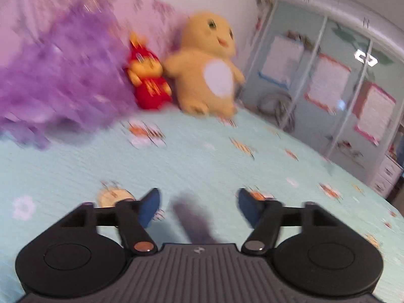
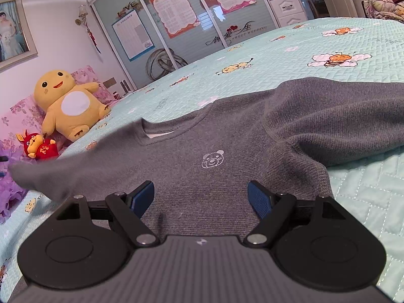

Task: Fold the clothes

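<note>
On the mint-green quilted bed point(image 2: 315, 50), left to right: a frilly purple cushion point(image 1: 63, 75), a small red plush doll point(image 1: 149, 75), a yellow plush toy point(image 1: 207, 65). The left hand-held gripper point(image 1: 199, 207) is released, empty, a blurred dark strip below it. The grey knit sweater with a bear print point(image 2: 214, 151) lies spread flat; the right hand-held gripper point(image 2: 200, 199) hangs released over its hem

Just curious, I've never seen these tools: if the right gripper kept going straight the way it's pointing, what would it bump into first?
Most likely the grey sweater: the open right gripper points slightly down at its chest, near the bear logo.
</note>
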`<control>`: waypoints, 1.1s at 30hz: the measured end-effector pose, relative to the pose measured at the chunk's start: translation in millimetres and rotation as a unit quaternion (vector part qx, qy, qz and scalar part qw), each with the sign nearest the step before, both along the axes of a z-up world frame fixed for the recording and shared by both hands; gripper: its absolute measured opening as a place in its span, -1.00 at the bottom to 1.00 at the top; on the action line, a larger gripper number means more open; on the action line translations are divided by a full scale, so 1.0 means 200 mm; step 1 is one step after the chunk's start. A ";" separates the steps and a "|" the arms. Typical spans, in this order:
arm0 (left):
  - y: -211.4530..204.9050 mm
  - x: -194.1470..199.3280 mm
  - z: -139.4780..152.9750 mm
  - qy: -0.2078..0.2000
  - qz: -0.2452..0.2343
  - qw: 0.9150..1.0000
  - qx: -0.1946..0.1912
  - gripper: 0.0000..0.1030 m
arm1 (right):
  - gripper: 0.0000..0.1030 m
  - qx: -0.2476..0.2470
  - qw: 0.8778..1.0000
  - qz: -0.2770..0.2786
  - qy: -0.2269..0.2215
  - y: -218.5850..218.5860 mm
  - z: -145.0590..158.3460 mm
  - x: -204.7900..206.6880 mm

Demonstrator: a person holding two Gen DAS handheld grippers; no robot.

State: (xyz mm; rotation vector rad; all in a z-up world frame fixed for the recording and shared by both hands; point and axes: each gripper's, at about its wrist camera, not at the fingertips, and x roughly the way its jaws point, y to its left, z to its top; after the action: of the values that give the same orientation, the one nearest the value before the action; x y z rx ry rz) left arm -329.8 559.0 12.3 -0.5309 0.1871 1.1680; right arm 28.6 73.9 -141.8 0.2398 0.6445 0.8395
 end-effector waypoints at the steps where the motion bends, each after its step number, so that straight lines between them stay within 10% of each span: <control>1: 0.01 -0.02 -0.04 0.012 0.005 1.000 -0.010 0.66 | 0.57 0.000 1.000 0.000 0.000 0.00 0.00 0.00; 9: 0.18 -0.05 -0.24 0.088 -0.081 0.991 -0.065 0.64 | 0.57 0.002 1.000 0.001 0.002 -0.01 0.00 0.00; 15: 0.26 -0.06 -0.52 -0.055 -0.078 0.968 -0.232 0.64 | 0.57 0.004 1.000 0.000 0.003 -0.01 0.00 0.01; 18: 0.26 -0.02 -0.59 -0.100 -0.049 0.967 -0.229 1.00 | 0.57 0.005 1.000 0.000 0.003 -0.01 0.00 0.01; 21: 0.27 0.08 -0.57 -0.106 -0.043 0.969 -0.218 0.95 | 0.57 0.007 1.000 0.001 0.005 -0.01 0.00 0.01; 22: 0.29 0.13 -0.55 -0.102 -0.053 0.969 -0.217 0.71 | 0.57 0.008 1.000 0.001 0.005 -0.01 0.00 0.01; 23: 0.30 0.15 -0.53 -0.105 -0.068 0.966 -0.226 -0.58 | 0.57 0.009 1.000 0.001 0.006 -0.01 0.00 0.01; 24: 0.31 0.17 -0.51 -0.110 -0.084 0.962 -0.237 -0.80 | 0.57 0.010 1.000 0.001 0.007 -0.01 -0.01 0.01; 28: 0.17 0.13 -0.14 -0.126 -0.127 0.976 -0.127 -0.80 | 0.57 0.013 1.000 0.001 0.008 -0.02 -0.01 0.02; 31: -0.08 0.10 0.13 -0.060 -0.118 0.991 0.000 -0.52 | 0.57 0.016 1.000 0.001 0.009 -0.02 -0.01 0.02; 33: -0.28 0.17 0.21 0.062 -0.044 0.989 0.125 0.46 | 0.57 0.018 1.000 0.001 0.010 -0.02 -0.01 0.02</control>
State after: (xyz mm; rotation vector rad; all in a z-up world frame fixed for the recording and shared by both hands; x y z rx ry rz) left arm -296.0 502.5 55.2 -0.2275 0.1667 1.1192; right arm 32.3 69.6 -143.3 0.2809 0.6489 0.8519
